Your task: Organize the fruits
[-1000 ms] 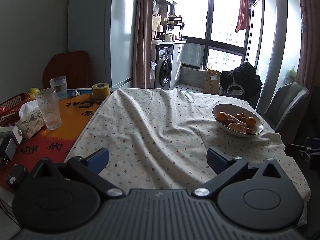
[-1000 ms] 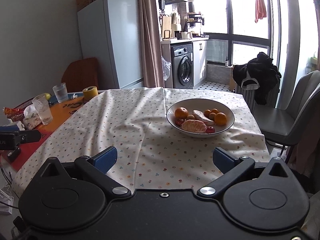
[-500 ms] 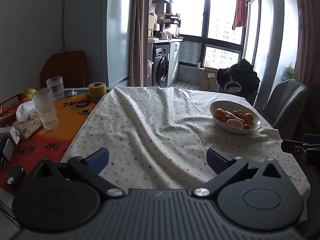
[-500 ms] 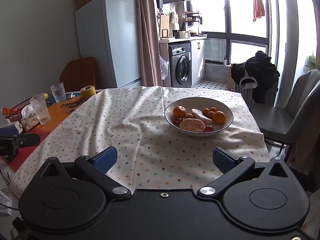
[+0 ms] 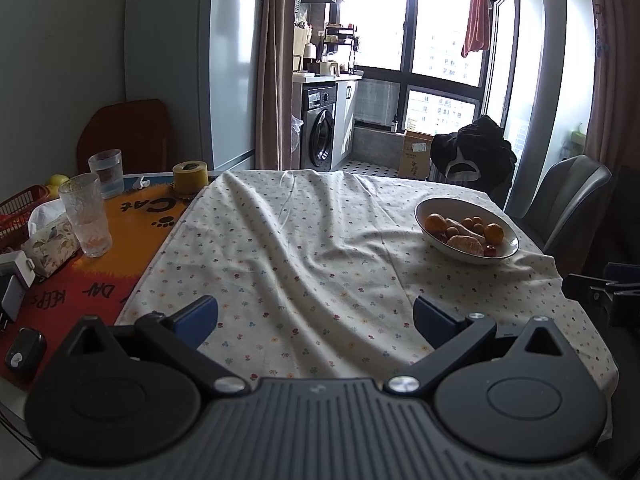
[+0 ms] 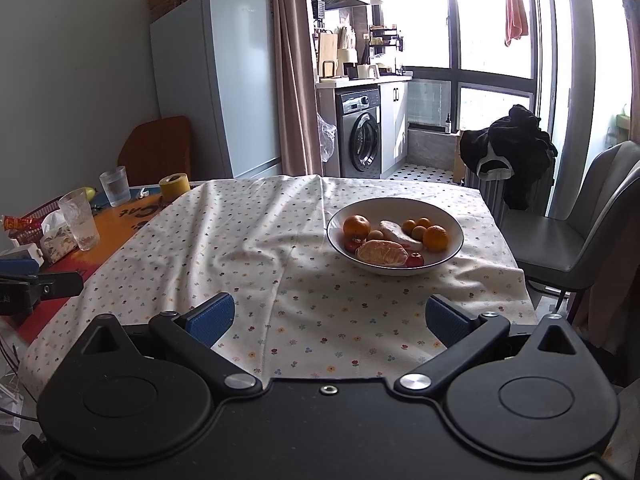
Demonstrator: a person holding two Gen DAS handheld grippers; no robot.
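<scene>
A white bowl (image 6: 448, 222) (image 5: 508, 246) sits on the flowered tablecloth (image 6: 248, 240) toward the table's right side. It holds oranges (image 6: 356, 225), a peeled citrus (image 6: 381, 253), small red fruits (image 6: 415, 259) and small round brownish fruits (image 6: 416, 227). My right gripper (image 6: 326, 318) hovers open over the near cloth, well short of the bowl, with nothing between its blue pads. My left gripper (image 5: 316, 316) is open too, over the cloth left of the bowl, also holding nothing.
On the orange mat (image 5: 120, 236) at the left stand two glasses (image 5: 86, 214), a yellow tape roll (image 5: 190, 177), a tissue box (image 5: 50, 240) and a red basket (image 5: 16, 212). A grey chair (image 6: 568, 236) stands right of the table. A fridge (image 5: 192, 64) is behind.
Both grippers have drifted slightly, so the bowl shifts a little in each view. Both stay open and hold nothing. Nothing on the table has moved.
</scene>
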